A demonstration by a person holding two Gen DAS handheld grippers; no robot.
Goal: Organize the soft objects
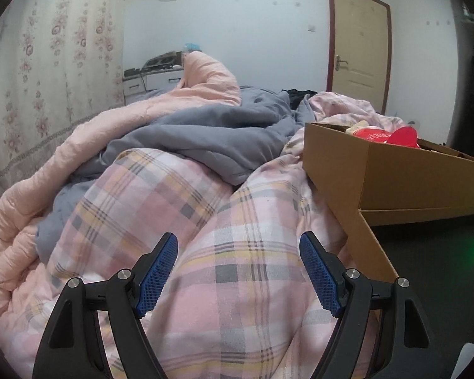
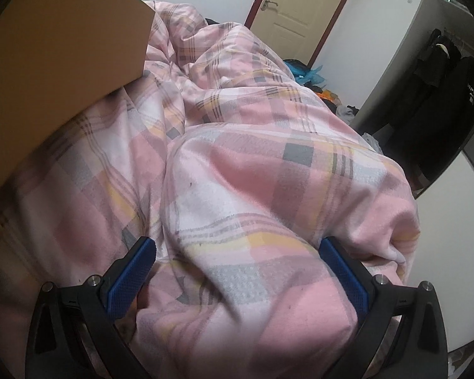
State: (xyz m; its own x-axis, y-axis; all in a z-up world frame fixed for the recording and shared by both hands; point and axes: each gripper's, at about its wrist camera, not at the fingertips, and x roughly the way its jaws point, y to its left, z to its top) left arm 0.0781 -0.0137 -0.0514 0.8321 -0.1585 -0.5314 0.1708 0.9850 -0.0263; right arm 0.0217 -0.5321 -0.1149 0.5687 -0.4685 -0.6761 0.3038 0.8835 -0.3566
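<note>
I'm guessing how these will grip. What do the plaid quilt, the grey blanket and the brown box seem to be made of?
Plaid quilt: woven, matte fabric, probably brushed cotton, puffy with soft folds.
Grey blanket: smooth, matte cloth, limp creases; fibre unclear.
Brown box: cardboard, flat, stiff, matte walls with sharp edges.

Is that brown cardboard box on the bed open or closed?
Open. The cardboard box has no lid over its top, and red items show inside above its rim. How full it is cannot be told.
</note>
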